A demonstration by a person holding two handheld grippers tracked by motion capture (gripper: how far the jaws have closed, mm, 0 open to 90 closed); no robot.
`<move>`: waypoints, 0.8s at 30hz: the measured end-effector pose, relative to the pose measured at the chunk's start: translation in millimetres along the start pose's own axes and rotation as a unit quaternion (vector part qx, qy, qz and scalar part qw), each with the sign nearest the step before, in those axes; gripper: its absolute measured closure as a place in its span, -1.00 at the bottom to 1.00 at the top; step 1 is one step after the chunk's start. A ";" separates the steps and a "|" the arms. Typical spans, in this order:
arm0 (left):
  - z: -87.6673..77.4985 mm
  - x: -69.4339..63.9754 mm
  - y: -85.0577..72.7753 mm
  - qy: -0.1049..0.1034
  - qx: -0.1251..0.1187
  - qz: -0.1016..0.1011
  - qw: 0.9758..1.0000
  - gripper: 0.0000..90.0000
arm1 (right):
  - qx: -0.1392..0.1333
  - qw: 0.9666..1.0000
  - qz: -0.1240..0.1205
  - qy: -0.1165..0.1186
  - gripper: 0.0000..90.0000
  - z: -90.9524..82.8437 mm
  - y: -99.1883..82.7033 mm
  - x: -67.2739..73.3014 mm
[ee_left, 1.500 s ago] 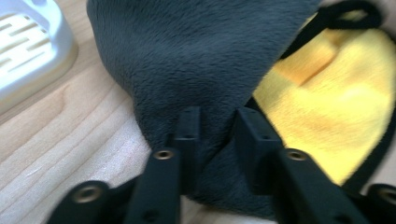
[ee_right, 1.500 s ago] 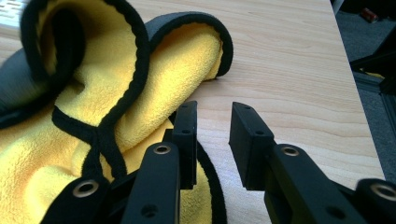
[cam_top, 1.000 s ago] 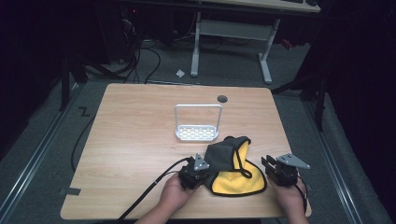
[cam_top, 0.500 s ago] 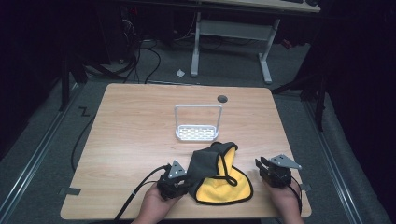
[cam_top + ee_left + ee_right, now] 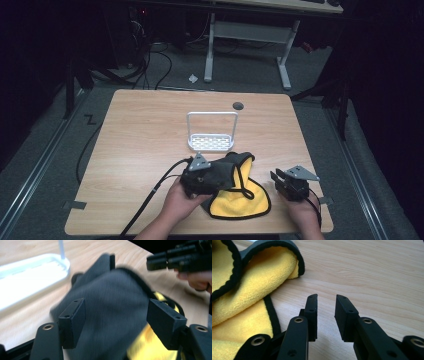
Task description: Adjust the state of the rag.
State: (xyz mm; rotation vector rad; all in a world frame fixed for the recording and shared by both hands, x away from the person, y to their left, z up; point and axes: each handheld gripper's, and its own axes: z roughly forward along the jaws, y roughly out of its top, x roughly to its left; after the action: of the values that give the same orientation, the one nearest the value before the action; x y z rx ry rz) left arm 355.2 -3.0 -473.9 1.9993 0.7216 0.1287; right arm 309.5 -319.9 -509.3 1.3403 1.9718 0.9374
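a yellow cloth (image 5: 240,200) with black edging and a dark grey reverse side is lying near the front edge of the desk (image 5: 145,130), a little right of the middle. its grey side is folded up and over, and the yellow face is spreading out flat toward the front edge.

the left tongs (image 5: 202,177) are sitting at the cloth's left side, held by the person's left hand (image 5: 180,200). in the left gripper view the two black jaws are standing wide apart with the grey fold (image 5: 112,315) bulging between them; the picture is blurred, and i cannot tell whether the pads are actually pinching the cloth or merely straddling it.

the right tongs (image 5: 289,182) are resting just right of the cloth, apart from it, near the front right corner of the desk, held by the right hand (image 5: 302,217). in the right gripper view the jaws are parted by a narrow gap, released and grasping nothing, with bare wood beneath them and the yellow cloth (image 5: 249,290) lying to their left.

a white rack (image 5: 211,134) with a perforated base and an upright hoop is standing at the middle of the desk, just behind the cloth.
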 end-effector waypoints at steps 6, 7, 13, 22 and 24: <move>25.2 -4.2 32.5 -0.006 0.004 0.008 1.000 -0.30 | -0.003 1.000 -0.010 0.005 0.61 -0.5 1.5 4.0; 33.0 -4.2 34.6 -0.008 0.016 0.006 1.000 -0.27 | 0.000 1.000 -0.007 0.007 0.61 0.4 0.8 3.2; 46.3 -0.3 28.7 0.014 0.070 0.006 0.997 0.43 | 0.002 1.000 -0.008 0.023 0.58 2.1 1.4 6.8; 6.1 6.1 20.5 0.033 0.024 0.013 0.999 0.80 | 0.022 0.996 -0.036 0.072 0.52 18.1 8.8 41.0; -7.8 11.5 15.5 0.036 0.012 0.004 0.999 0.80 | 0.033 0.996 -0.043 0.075 0.51 23.9 9.9 46.5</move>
State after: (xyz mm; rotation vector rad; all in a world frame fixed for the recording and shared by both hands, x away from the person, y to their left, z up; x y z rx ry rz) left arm 368.5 3.6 -459.2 2.0290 0.7628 0.1987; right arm 317.8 -268.2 -518.8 1.2409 2.1734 0.9649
